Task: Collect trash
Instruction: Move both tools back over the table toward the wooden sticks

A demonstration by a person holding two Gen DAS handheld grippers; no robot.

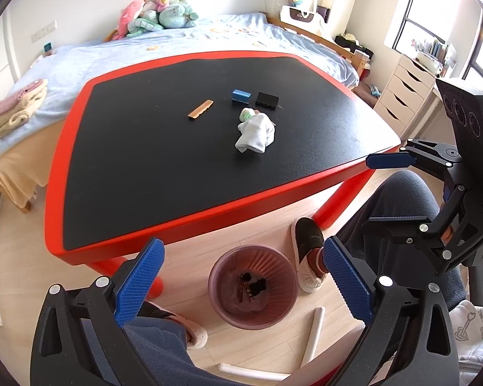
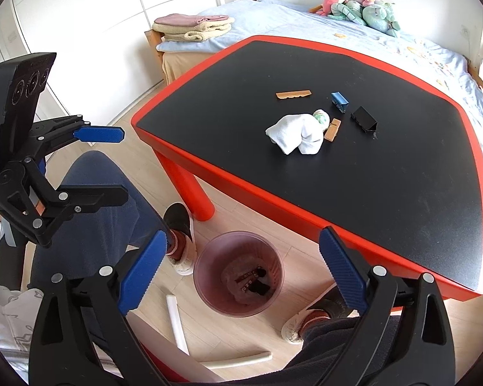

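Observation:
A pink see-through trash bin (image 1: 216,276) (image 2: 200,278) stands on the floor by the red-edged black table (image 1: 145,160) (image 2: 402,193), with dark scraps at its bottom. My left gripper (image 1: 241,247) (image 2: 124,164) hangs open above the bin, nothing between its blue pads. My right gripper (image 2: 242,236) (image 1: 375,189) is open above it too, and empty. On the table lie a crumpled white cloth (image 1: 256,133) (image 2: 293,135), a green-white wad (image 1: 246,115) (image 2: 321,116), a tan strip (image 1: 200,109) (image 2: 293,94), a blue block (image 1: 241,95) (image 2: 339,100), a black block (image 1: 267,100) (image 2: 364,119) and a wooden clip (image 2: 332,130).
A person's legs and slippers (image 1: 307,241) (image 2: 178,222) flank the bin. White tubes (image 1: 314,334) (image 2: 176,321) lie on the floor near it. A red table leg (image 2: 190,189) stands close by. A bed (image 1: 177,41) lies behind the table, with white drawers (image 1: 405,93) at the right.

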